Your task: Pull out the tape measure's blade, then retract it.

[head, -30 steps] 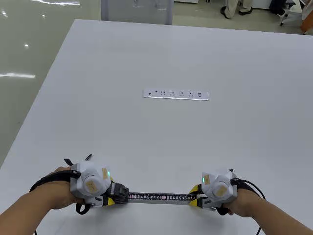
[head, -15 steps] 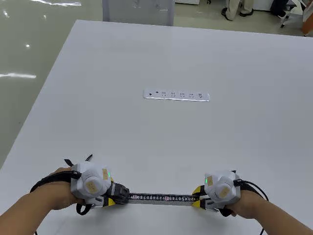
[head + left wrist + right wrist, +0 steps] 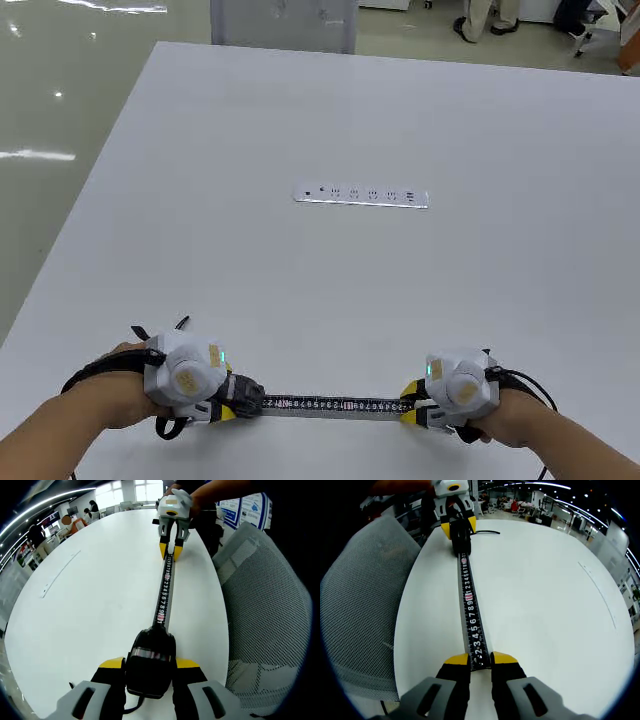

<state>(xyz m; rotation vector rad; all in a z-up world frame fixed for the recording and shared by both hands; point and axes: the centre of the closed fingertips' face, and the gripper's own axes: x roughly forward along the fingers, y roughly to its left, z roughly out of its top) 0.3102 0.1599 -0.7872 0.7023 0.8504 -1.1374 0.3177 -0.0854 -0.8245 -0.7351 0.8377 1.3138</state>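
Left tongs gripping tape measure, blade reaching right tongs

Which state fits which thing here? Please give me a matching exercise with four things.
Things: 1 case; 2 blade; 3 power strip; 4 mesh chair.
States: A end shut in right tongs; B standing beside the table; C shut in left tongs; D lying on the table, far from both tongs.
Pairs: 1-C, 2-A, 3-D, 4-B.

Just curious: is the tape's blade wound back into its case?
No, the blade stretches out of the case to the right gripper.
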